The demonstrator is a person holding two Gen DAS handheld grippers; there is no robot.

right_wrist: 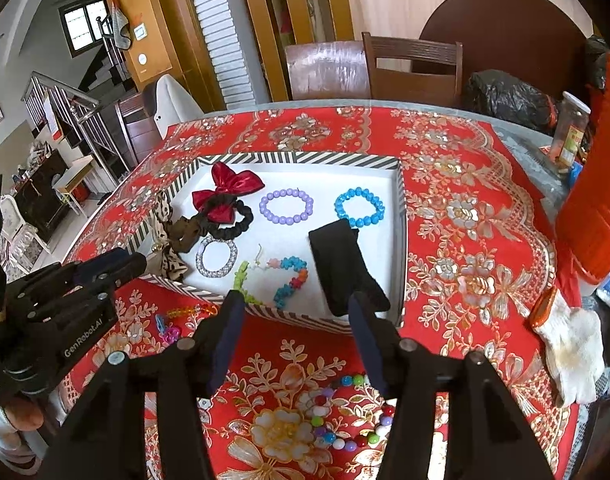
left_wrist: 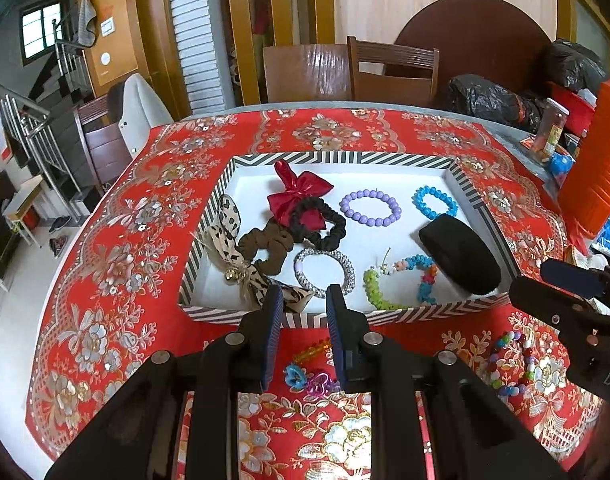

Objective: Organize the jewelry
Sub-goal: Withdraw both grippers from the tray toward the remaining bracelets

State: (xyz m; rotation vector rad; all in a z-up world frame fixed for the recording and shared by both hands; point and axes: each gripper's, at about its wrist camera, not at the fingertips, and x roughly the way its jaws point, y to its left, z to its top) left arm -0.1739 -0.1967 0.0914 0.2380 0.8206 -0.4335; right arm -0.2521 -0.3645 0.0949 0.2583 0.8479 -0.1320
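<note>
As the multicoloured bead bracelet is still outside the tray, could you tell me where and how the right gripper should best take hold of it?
The multicoloured bead bracelet lies flat on the tablecloth as an open loop, just under the open right gripper. I would come straight down from above and pinch one strand, one finger inside the loop and one outside, probably the far arc by the green bead.

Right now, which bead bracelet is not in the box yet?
The multicolored bead bracelet lies on the red tablecloth; the purple and blue ones sit inside the striped box.
</note>
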